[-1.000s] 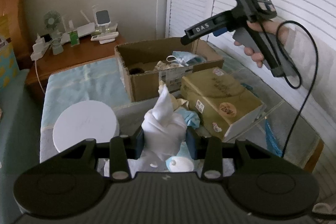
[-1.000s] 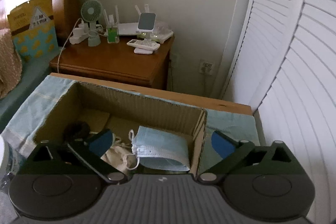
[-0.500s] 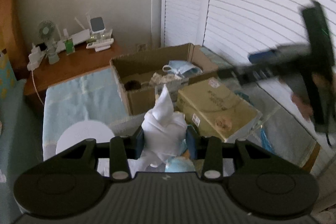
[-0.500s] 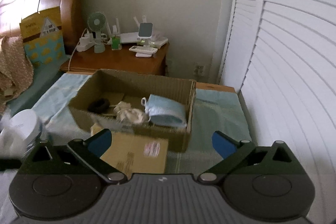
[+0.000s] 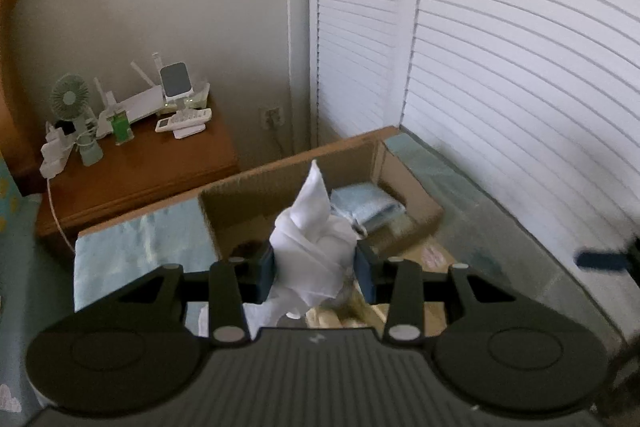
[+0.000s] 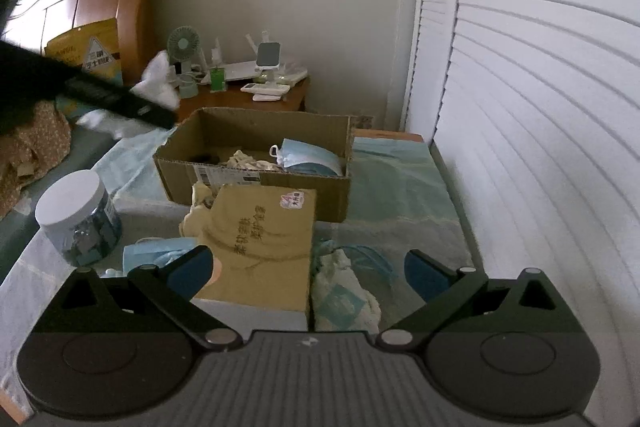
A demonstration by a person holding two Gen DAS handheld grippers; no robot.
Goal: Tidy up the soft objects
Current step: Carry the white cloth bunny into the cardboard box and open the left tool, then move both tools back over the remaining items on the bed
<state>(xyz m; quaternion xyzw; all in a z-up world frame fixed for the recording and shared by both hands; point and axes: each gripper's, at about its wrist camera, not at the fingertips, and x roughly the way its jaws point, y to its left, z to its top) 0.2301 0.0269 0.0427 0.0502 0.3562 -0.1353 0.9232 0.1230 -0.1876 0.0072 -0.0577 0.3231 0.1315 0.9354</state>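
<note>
Left gripper [image 5: 316,269] jaws pinch the white cloth [image 5: 314,247] above the cardboard box [image 5: 412,187], right gripper [image 6: 306,267] gapes empty, so a loose dangling tail could snag the rim.

Both pictures are dim, with soft daylight that comes through the white slatted shutters [image 5: 520,87] on the right; these are the brightest part and look a little washed out. The beige plastered wall [image 5: 180,7] carries a broad soft shadow. The fisheye lens bends the slats into curves and leaves dark corners. In the right wrist view a black blurred bar [image 6: 80,91] crosses the upper left. In the left wrist view the open brown cardboard box [image 5: 400,183] is slightly smeared.
</note>
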